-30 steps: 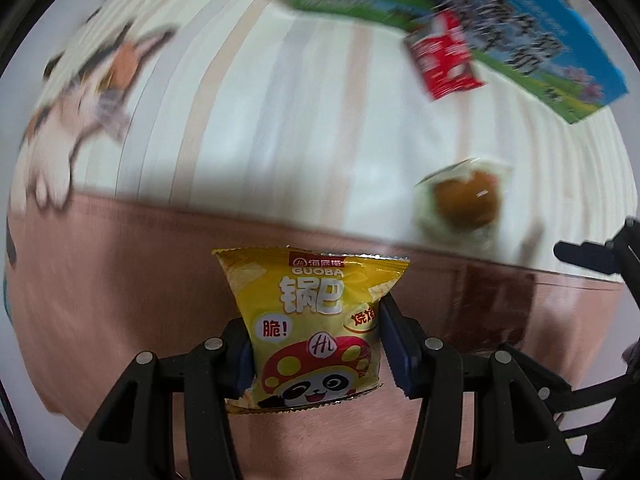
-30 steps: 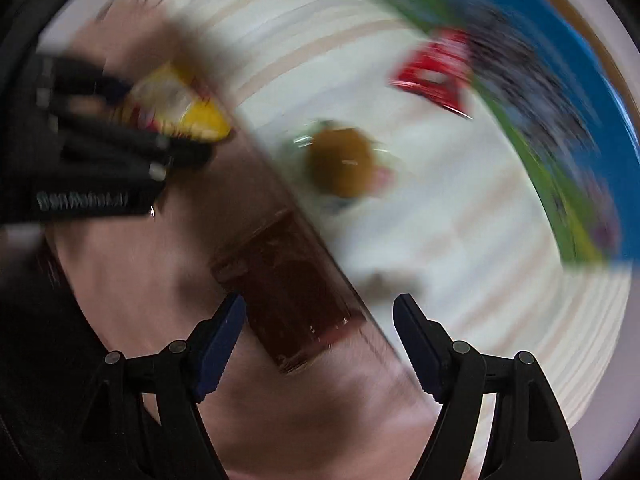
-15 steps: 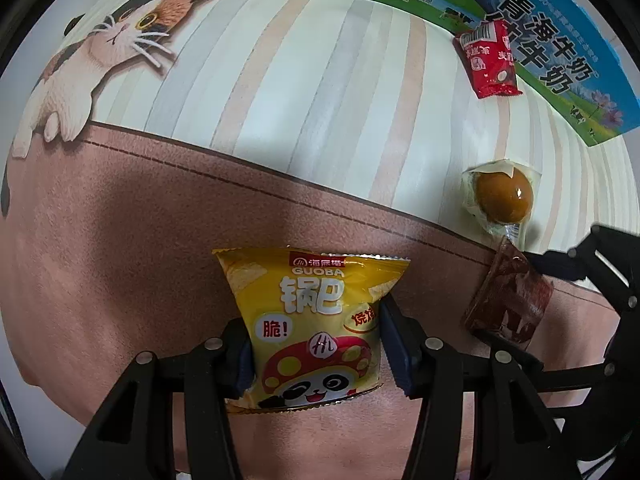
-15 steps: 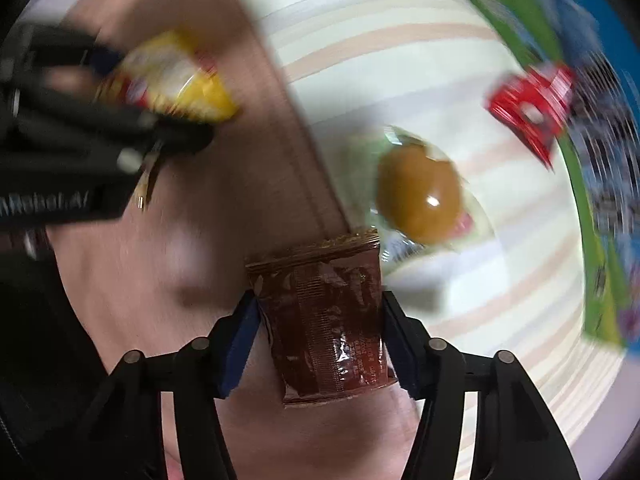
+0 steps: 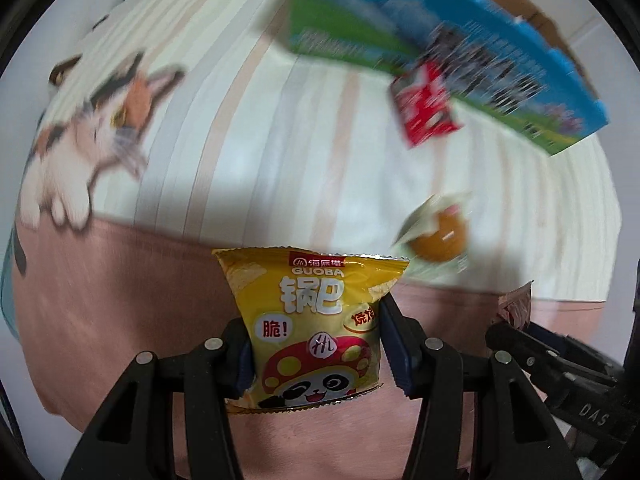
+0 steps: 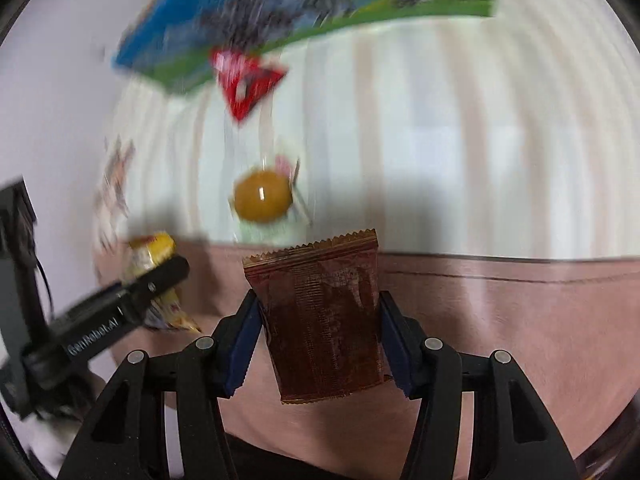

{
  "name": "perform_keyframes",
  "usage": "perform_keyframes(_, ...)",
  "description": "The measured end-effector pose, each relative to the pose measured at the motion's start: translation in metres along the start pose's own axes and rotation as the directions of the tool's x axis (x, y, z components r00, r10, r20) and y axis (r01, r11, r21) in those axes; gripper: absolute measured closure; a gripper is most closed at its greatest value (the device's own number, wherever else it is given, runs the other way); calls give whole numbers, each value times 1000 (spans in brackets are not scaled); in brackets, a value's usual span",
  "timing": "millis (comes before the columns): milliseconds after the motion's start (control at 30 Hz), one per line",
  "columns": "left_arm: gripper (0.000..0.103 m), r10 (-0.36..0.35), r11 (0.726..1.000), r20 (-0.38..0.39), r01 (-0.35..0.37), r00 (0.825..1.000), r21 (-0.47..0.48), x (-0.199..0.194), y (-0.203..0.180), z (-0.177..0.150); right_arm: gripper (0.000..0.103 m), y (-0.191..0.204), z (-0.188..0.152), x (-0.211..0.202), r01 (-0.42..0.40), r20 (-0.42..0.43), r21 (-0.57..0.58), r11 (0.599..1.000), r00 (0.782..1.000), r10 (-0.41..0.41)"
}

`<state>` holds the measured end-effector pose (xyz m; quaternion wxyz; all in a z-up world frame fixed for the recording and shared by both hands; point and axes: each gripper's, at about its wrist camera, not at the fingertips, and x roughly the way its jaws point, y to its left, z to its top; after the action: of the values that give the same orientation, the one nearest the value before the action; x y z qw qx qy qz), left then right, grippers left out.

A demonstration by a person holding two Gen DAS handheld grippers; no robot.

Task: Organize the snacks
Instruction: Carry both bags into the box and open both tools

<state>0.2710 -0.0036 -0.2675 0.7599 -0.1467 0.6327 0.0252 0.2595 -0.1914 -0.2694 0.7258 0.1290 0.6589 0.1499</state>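
While my left jaws are clamping a yellow panda-print snack bag above the surface, my right jaws are gripping a crinkled brown packet; blur is smearing the blue-green box lettering.

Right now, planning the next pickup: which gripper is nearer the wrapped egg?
Right, probably. The right gripper, holding the brown packet, sits just short of the wrapped egg; the left gripper, holding the yellow bag, is farther left.

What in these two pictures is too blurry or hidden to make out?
- Blue box: lettering smeared by motion blur in both views.
- Red packet: label blurred, unreadable.
- Brown packet: in the left view mostly hidden behind the right gripper.
- Yellow bag: in the right view partly covered by the left gripper.
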Motion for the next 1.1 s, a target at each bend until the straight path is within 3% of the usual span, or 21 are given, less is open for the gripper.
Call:
perform_keyframes(167, 52, -62, 997, 94, 57, 994, 57, -55, -25, 38, 44, -6, 17, -67, -79, 144, 35, 996, 987, 73)
perform_keyframes(300, 52, -131, 987, 183, 111, 974, 113, -108, -49, 87, 44, 14, 52, -122, -101, 256, -5, 995, 962, 99)
perform_keyframes(400, 52, -152, 981, 224, 120, 963, 151, -133, -63, 137, 44, 33, 94, -142, -91, 315, -31, 995, 944, 96)
perform_keyframes(500, 52, -153, 977, 219, 114, 964, 179, -138, -75, 187, 44, 52, 146, -146, -39, 349, -41, 998, 936, 51)
perform_keyframes(700, 52, -122, 979, 101, 102, 987, 179, -89, -88, 276, 44, 41, 226, -117, 51, 285, 12, 999, 957, -52)
perform_keyframes(800, 52, -123, 981, 24, 118, 992, 157, -57, -90, 307, 44, 28, 237, -89, 84, 242, 35, 996, 966, -90)
perform_keyframes(1100, 52, -138, 977, -111, 154, 984, 147, 9, -111, 344, 42, 6, 260, -49, 119, 168, 101, 988, 977, -135)
